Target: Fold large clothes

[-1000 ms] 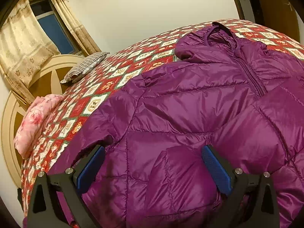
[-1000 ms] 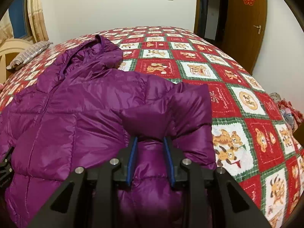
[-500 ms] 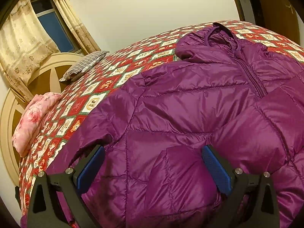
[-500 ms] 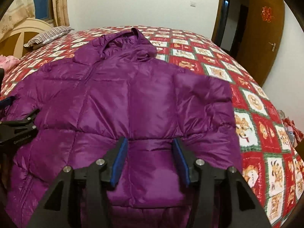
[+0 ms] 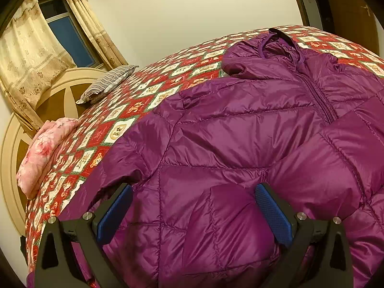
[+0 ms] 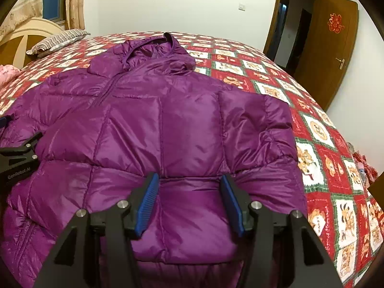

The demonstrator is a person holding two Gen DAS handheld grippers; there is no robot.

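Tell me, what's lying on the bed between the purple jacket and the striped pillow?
Nothing. In the left wrist view only bare quilt runs between the jacket and the pillow; the pink bedding lies off to the side.

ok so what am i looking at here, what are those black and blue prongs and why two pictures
Each picture comes from a camera on a handheld gripper, one per hand, looking along its two blue-padded fingers. The left gripper is open above the purple jacket. The right gripper has just been opening, letting go of the sleeve it folded across; the pads no longer press. The jacket lies on a red quilt, with a striped pillow and pink bedding at the head. Nothing is held.
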